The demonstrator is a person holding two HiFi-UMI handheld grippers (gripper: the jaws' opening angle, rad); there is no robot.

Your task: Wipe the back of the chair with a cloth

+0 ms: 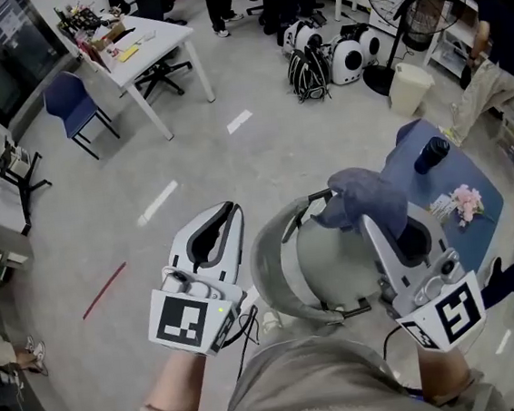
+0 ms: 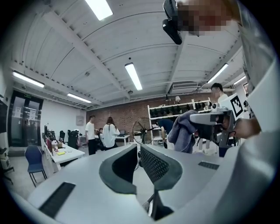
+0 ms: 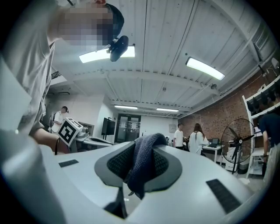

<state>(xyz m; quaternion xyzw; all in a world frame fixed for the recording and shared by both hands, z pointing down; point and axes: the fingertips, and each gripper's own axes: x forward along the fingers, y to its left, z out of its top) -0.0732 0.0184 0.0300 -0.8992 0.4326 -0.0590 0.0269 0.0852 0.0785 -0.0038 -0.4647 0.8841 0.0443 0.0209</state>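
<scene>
The person's right gripper (image 1: 388, 218) has its jaws clamped on a crumpled blue-grey cloth (image 1: 361, 194), which bunches up above the pads and trails a corner below them. The cloth sits at the far right end of the curved grey chair back (image 1: 269, 276); whether it touches the rim I cannot tell. The left gripper (image 1: 232, 213) is held just beside the back's left edge, its jaws drawn nearly together with nothing between them.
</scene>
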